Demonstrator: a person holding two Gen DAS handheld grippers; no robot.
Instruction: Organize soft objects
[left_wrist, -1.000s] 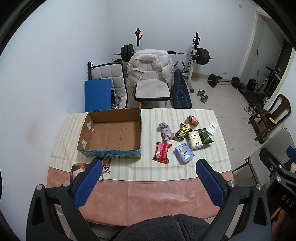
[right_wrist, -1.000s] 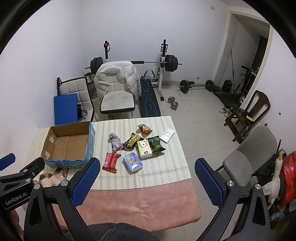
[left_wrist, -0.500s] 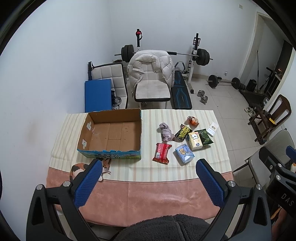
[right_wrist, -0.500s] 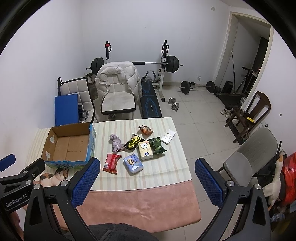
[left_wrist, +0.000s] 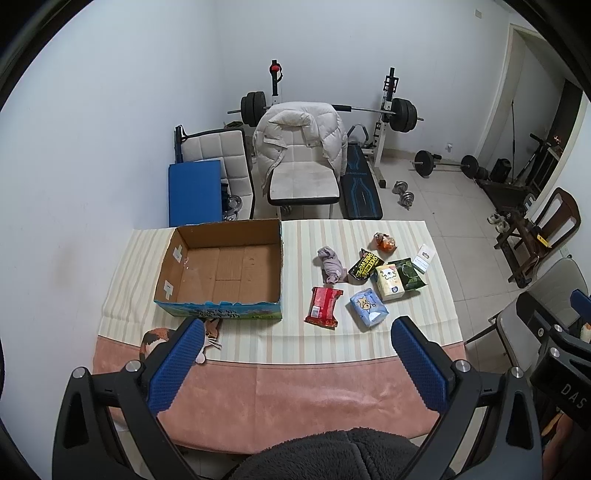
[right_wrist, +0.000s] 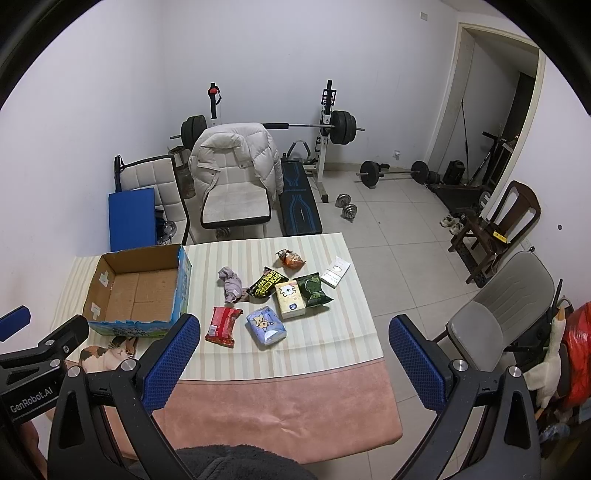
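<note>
An open, empty cardboard box (left_wrist: 221, 266) (right_wrist: 136, 291) sits on the left of the striped table (left_wrist: 258, 339). To its right lie a crumpled purple cloth (left_wrist: 330, 264) (right_wrist: 231, 284), a red packet (left_wrist: 322, 306) (right_wrist: 222, 325), a blue tissue pack (left_wrist: 368, 307) (right_wrist: 266, 325), a cream tissue pack (left_wrist: 389, 282) (right_wrist: 290, 298), a black-yellow snack bag (left_wrist: 365, 264), a green bag (left_wrist: 410, 274), an orange bag (left_wrist: 385, 242) and a white card box (left_wrist: 424, 257). My left gripper (left_wrist: 295, 354) and right gripper (right_wrist: 293, 354) are open and empty, high above the table's near edge.
A cat picture (left_wrist: 159, 338) shows on the tablecloth in front of the box. Behind the table stand a chair with a white jacket (left_wrist: 301, 162), a weight bench with barbell (left_wrist: 360, 184), and dumbbells (left_wrist: 404, 192). A grey chair (right_wrist: 495, 317) stands to the right.
Both grippers have shifted only slightly; the right wrist view has drifted a little so the table sits lower right. Nothing on the table has moved.
</note>
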